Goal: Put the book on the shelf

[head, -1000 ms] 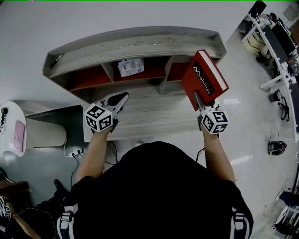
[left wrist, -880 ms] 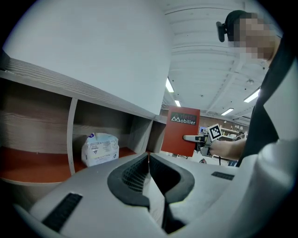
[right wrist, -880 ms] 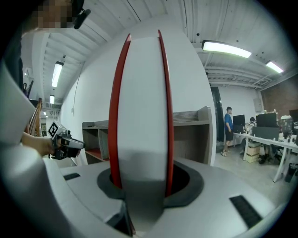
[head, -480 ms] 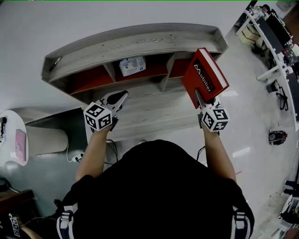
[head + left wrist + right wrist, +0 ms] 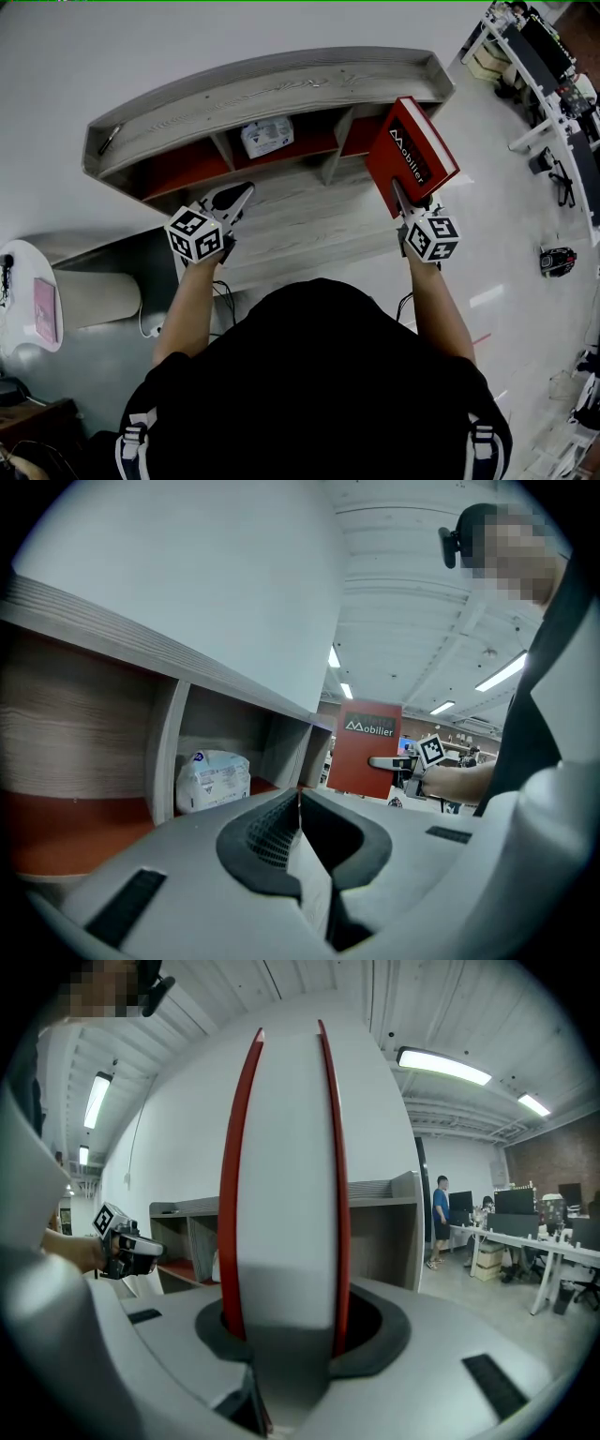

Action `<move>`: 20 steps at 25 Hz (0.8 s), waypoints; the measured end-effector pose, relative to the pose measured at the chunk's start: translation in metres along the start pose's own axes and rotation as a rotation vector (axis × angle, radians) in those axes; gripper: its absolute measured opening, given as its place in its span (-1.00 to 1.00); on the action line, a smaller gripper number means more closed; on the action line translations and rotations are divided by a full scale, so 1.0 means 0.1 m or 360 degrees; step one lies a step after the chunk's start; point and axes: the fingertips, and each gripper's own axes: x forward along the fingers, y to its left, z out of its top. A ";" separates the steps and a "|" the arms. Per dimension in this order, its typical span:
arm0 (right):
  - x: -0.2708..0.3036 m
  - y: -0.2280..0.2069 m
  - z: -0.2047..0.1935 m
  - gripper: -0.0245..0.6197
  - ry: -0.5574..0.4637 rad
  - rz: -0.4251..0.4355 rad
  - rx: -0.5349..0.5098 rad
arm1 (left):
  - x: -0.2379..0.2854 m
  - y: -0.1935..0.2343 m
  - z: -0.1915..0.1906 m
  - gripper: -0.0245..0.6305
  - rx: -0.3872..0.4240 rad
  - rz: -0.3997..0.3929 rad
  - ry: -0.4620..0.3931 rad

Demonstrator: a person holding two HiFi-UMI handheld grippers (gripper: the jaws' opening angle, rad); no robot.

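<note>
Head view: the shelf [image 5: 281,89] is a long, low unit of pale grey wood grain with three square-mouthed compartments whose floors are flat red. It stands on a tabletop [image 5: 309,234] of the same streaked wood. In the middle compartment lies a soft white packet [image 5: 265,137] with crinkled skin. At 3 o'clock of the packet, before the right-end compartment, the book [image 5: 411,155] stands upright, a thick hardback with smooth red covers and a white page block. The right tongs [image 5: 400,199] clamp its lower edge from 6 o'clock. The left tongs [image 5: 242,194] hover over the tabletop at 7 o'clock of the packet, their tips together

Left gripper view: the left tongs [image 5: 299,795] are shut with nothing between them, the ribbed dark pads meeting along one line. The packet [image 5: 214,780] sits at 10 o'clock of the tips, the book [image 5: 364,750] at 1 o'clock with the right tongs [image 5: 386,761] on it

Right gripper view: the right tongs [image 5: 281,1330] are pressed on the book [image 5: 281,1166], a red cover against each side, matte white pages between. The left tongs [image 5: 141,1249] show at 9 o'clock, the shelf [image 5: 375,1218] behind
</note>
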 end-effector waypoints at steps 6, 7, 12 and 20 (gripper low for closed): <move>-0.01 0.05 0.01 -0.40 -0.0009 -0.0049 0.0012 | 0.03 0.04 -0.01 -0.85 0.0008 -0.0067 0.0012; -0.01 0.06 0.01 -0.40 -0.0010 -0.0056 0.0012 | 0.04 0.06 -0.01 -0.85 0.0007 -0.0076 0.0012; -0.01 0.12 -0.01 -0.40 -0.0013 -0.0083 0.0017 | 0.02 0.10 -0.04 -0.85 0.0016 -0.0107 0.0027; -0.03 0.14 -0.06 -0.40 -0.0014 -0.0094 0.0013 | 0.03 0.09 -0.09 -0.85 -0.0001 -0.0115 0.0034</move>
